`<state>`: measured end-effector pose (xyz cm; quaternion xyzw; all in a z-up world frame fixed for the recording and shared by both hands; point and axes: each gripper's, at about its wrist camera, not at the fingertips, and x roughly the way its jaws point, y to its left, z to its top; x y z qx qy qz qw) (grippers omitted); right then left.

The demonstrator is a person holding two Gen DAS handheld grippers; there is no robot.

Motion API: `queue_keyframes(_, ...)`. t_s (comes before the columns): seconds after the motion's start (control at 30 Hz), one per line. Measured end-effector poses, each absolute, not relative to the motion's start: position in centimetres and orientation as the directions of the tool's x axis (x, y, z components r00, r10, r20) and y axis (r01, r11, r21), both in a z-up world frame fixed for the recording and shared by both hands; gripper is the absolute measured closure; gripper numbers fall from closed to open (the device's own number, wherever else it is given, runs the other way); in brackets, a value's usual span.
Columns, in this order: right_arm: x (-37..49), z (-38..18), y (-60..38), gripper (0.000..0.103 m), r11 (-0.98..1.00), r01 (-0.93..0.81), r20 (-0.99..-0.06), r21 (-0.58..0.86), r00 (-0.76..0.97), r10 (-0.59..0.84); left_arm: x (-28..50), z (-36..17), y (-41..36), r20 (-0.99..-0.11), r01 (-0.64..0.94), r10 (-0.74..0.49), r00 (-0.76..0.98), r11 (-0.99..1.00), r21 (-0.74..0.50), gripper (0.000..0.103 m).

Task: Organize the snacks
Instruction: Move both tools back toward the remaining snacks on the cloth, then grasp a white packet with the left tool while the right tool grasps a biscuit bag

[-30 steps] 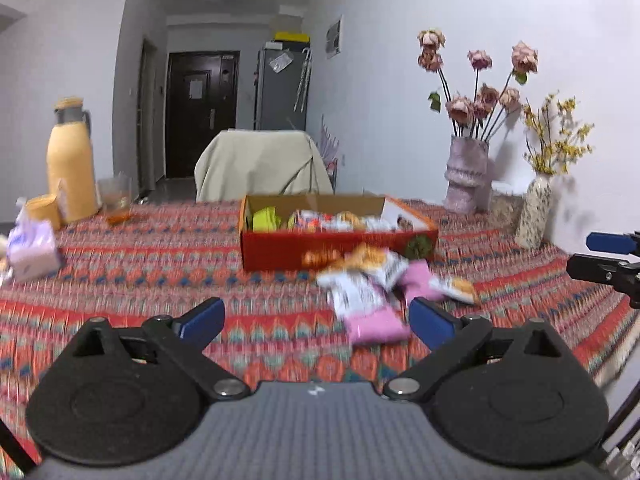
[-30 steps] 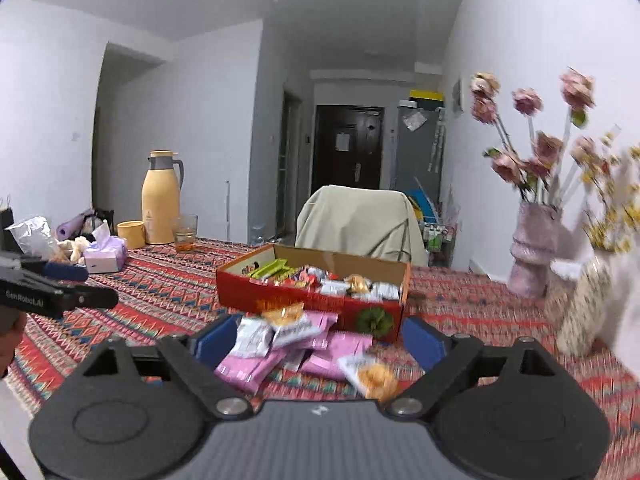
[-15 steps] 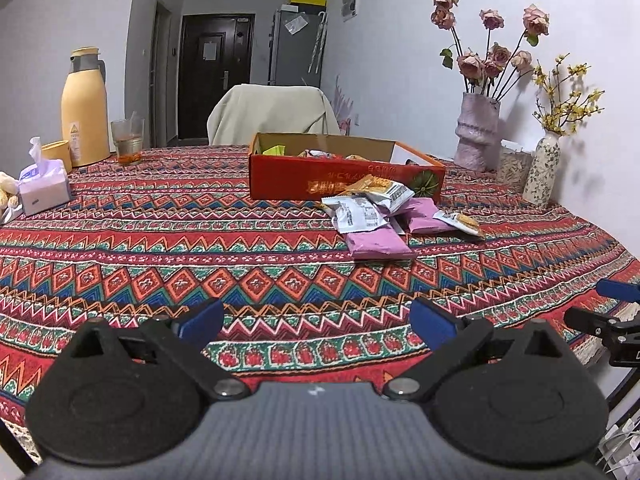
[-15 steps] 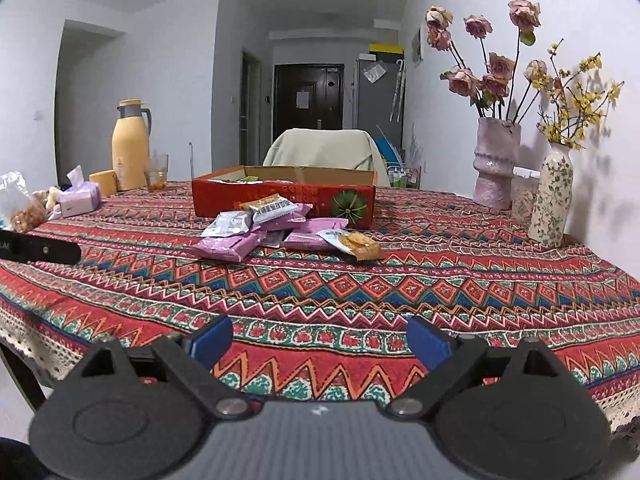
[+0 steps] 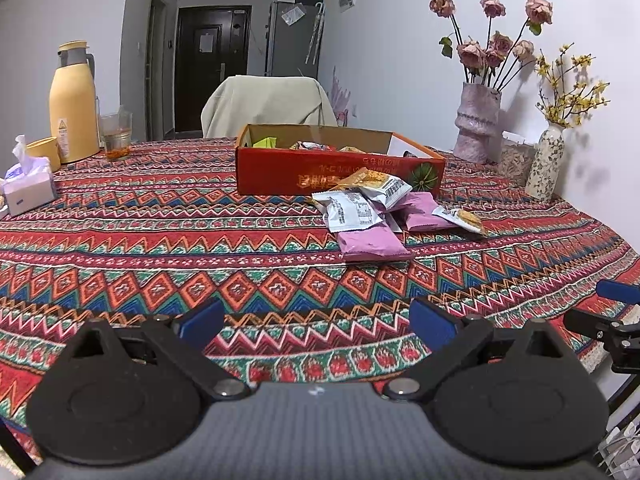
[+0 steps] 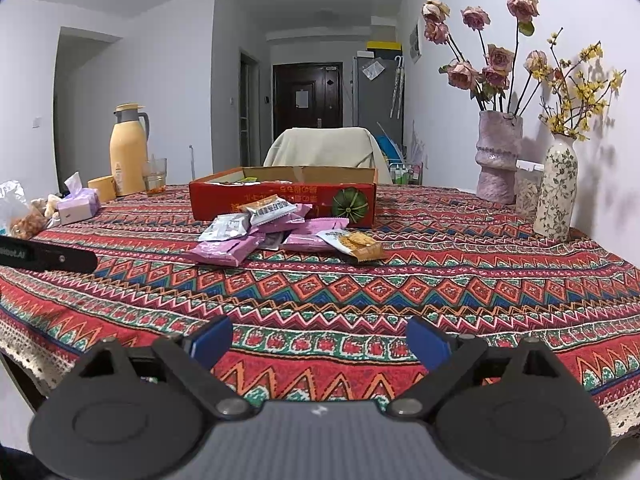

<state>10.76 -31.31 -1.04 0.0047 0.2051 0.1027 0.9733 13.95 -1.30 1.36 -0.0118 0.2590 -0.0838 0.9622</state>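
A pile of snack packets (image 5: 374, 214) (image 6: 276, 228), pink, white and orange, lies on the patterned tablecloth in front of a red cardboard box (image 5: 340, 170) (image 6: 282, 196) that holds more snacks. My left gripper (image 5: 316, 322) hovers open over the near part of the table, well short of the pile, with nothing between its blue fingers. My right gripper (image 6: 318, 338) is open too, low near the table's front edge, also empty. Each gripper shows at the edge of the other's view.
A yellow thermos (image 5: 74, 104), a glass (image 5: 116, 136), a yellow cup (image 5: 42, 152) and a tissue box (image 5: 28, 186) stand at the left. Two flower vases (image 6: 500, 156) (image 6: 556, 196) stand by the right wall. A draped chair (image 5: 268, 106) sits behind the table.
Both grippers have come down from above toward the near edge of the table and now look along it at a lower angle. Both stay open.
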Motion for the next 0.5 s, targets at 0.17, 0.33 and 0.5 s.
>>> queue_keyframes(0.17,12.5,-0.9,-31.4,0.01,0.977,-0.207,-0.409,0.041,0.889,0.206,16.7,1.6,-2.5,-0.49,0.172,-0.174,0.854,0.984,-0.049,0.004)
queue_keyframes(0.33,15.3,-0.2,-31.4,0.011,0.974,-0.228,-0.421,0.012,0.882,0.212,21.5,1.7,-4.4,-0.495,0.186,-0.206,0.844,0.978,-0.09,0.016)
queue_keyframes(0.5,19.5,0.4,-32.0,0.021,0.968,-0.252,-0.444,-0.006,0.868,0.223,27.3,2.1,-6.4,-0.495,0.198,-0.223,0.84,0.975,-0.104,0.028)
